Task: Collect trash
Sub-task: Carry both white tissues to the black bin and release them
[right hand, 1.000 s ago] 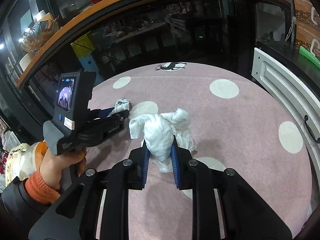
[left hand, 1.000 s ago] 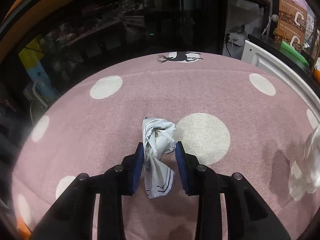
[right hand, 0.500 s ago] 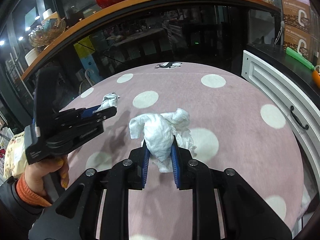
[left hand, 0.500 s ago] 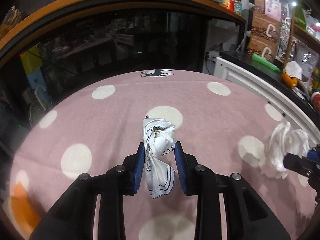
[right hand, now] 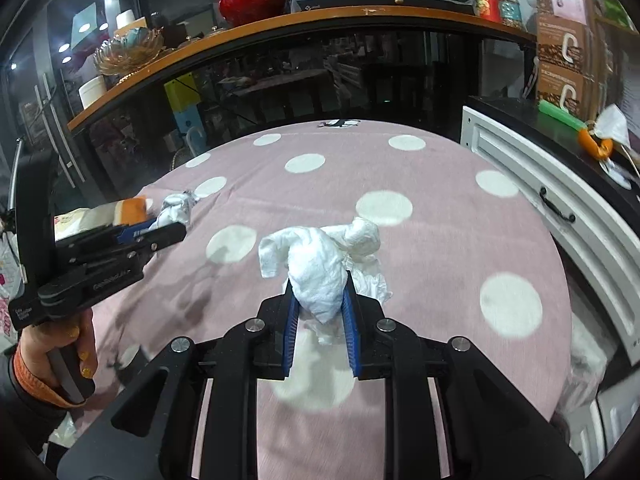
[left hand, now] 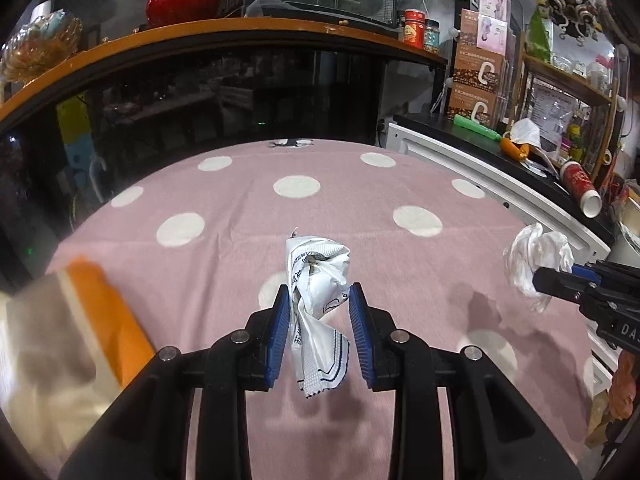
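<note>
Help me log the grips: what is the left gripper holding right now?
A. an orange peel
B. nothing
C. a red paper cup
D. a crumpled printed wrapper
D: the left gripper pinches a crumpled white wrapper with dark print between its blue pads, above the pink dotted cloth.

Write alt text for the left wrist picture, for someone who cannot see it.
A handheld left gripper pinches a crumpled printed wrapper above a pink rug with white dots. At right, the right gripper holds a wad of white tissue.
</note>
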`<state>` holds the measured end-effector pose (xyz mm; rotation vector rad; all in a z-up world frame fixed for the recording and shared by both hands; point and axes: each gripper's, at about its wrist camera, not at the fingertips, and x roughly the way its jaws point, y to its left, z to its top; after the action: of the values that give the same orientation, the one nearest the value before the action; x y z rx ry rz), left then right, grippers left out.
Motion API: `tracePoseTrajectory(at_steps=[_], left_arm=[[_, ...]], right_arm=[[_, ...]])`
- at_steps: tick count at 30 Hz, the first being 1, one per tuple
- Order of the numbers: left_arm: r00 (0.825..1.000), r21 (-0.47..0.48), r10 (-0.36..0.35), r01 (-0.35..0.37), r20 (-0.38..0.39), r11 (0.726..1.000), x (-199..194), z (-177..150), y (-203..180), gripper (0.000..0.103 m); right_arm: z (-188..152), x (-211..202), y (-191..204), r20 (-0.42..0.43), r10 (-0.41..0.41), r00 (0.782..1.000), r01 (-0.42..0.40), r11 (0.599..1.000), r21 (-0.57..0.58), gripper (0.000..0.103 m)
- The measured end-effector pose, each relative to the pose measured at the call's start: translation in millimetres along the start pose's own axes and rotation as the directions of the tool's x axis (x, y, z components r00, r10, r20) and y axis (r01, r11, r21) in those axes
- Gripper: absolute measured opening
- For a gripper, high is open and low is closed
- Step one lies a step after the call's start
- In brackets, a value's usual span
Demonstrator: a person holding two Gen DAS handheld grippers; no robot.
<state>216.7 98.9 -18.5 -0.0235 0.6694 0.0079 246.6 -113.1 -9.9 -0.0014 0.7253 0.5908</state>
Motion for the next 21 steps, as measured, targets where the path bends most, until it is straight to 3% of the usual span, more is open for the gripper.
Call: tracePoseTrajectory(at_steps=[9,21], left_arm=[[0.999,0.019,-0.044,0.044,0.014,0.999,-37,-36,-19,0.03],[0.993,0.096,-0.114,0.109,0.042,0.989,-69,-74,-72,0.031]], right_arm=[[-47,-42,4,0.009,0.001,1.0,-0.001,0.999,0.04,0.021],[-99,-92,13,0.041,-0.048,0.998,0.048,0.999,-0.01,0.021]])
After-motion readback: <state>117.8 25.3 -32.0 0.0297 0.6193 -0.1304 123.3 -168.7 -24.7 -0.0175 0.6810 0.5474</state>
